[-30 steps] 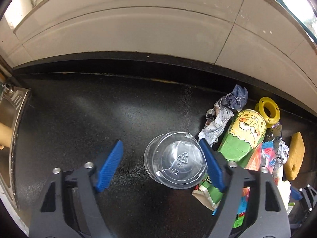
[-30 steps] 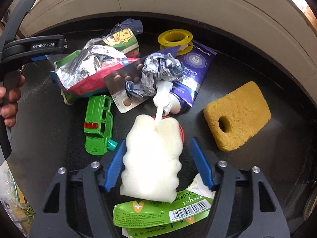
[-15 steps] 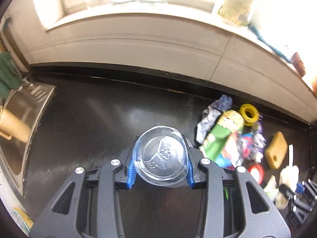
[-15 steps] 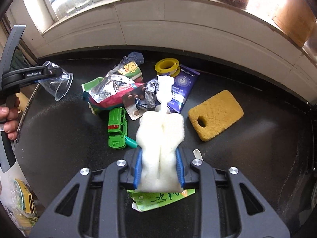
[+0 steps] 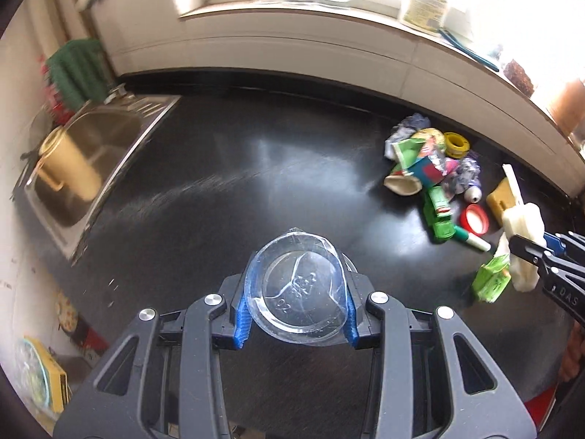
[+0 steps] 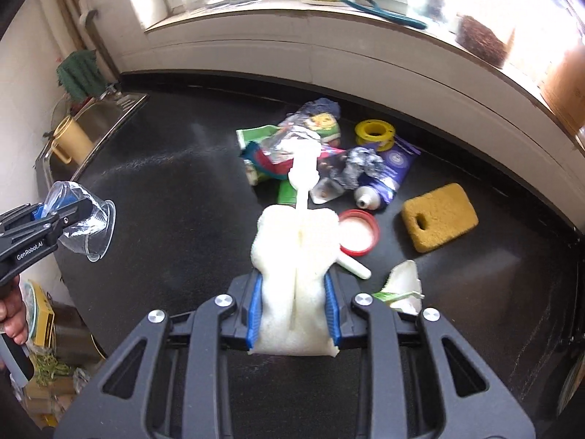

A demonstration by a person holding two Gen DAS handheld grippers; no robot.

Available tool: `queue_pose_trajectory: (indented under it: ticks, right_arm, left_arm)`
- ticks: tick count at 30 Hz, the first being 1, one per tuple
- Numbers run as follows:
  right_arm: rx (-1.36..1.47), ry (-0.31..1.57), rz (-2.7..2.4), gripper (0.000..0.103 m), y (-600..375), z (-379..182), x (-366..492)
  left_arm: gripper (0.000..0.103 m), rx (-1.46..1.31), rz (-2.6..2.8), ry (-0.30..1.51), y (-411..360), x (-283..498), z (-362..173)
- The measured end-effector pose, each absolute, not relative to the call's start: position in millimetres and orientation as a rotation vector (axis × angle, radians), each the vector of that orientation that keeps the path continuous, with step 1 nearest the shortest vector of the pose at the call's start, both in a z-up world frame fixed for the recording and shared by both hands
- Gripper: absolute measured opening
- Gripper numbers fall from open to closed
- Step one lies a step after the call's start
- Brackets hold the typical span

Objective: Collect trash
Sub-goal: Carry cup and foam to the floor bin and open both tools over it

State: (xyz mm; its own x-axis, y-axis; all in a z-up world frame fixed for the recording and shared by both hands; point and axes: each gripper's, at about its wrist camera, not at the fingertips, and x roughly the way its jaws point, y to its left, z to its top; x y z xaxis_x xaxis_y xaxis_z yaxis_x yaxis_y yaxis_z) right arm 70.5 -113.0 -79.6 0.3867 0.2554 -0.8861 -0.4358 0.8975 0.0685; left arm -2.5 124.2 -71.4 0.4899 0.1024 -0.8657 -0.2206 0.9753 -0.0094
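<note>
The left tongs (image 5: 295,315) are squeezing one clear plastic cup (image 5: 297,294) above the black table (image 5: 226,183), the cup's flat base facing the left wrist camera and its long axis running forward along the fingers. In the right wrist view its mouth is pointing toward the middle of the table. The right tongs (image 6: 293,309) are clamping one white foam brush (image 6: 296,256), its long axis lying along the fingers and its thin white handle pointing away toward the trash pile (image 6: 314,146). One yellow sponge (image 6: 438,216), one red lid (image 6: 356,232), one yellow tape spool (image 6: 374,132) and one blue tube (image 6: 387,172) are lying on the table. A steel sink (image 5: 91,153) with one yellow jug (image 5: 67,168) is sitting at the left end, below a bright window ledge (image 6: 292,11).
</note>
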Motion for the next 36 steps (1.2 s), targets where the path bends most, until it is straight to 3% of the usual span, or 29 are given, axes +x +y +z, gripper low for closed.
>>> queue_pose_trajectory:
  ticks: [9, 19, 27, 32, 33, 36]
  right_arm:
    - [-0.383, 1.151, 0.944, 0.028, 75.8, -106.7, -4.6]
    - [-0.595, 1.238, 1.388, 0.029, 263.7, -156.0, -140.5]
    - [-0.764, 1.299, 1.387, 0.029, 352.4, -246.5, -179.3]
    - [-0.813, 1.337, 1.354, 0.032, 370.1, -277.4, -183.8]
    - [-0.812, 1.343, 1.352, 0.036, 368.8, -279.9, -181.6]
    - [-0.819, 1.348, 1.343, 0.054, 375.2, -287.2, -179.1]
  left_arm:
    - [0.038, -0.307, 0.484, 1.030, 215.0, -144.7, -98.9]
    - [0.038, -0.546, 0.750, 1.021, 315.5, -299.1, -180.2]
    - [0.038, -0.654, 0.746, 1.041, 361.3, -324.6, -281.4]
    - [0.039, -0.682, 0.731, 1.060, 373.7, -328.5, -311.9]
    - [0.040, -0.692, 0.726, 1.060, 376.4, -329.8, -316.1]
    - [0.062, -0.707, 0.731, 1.061, 380.9, -333.0, -322.1]
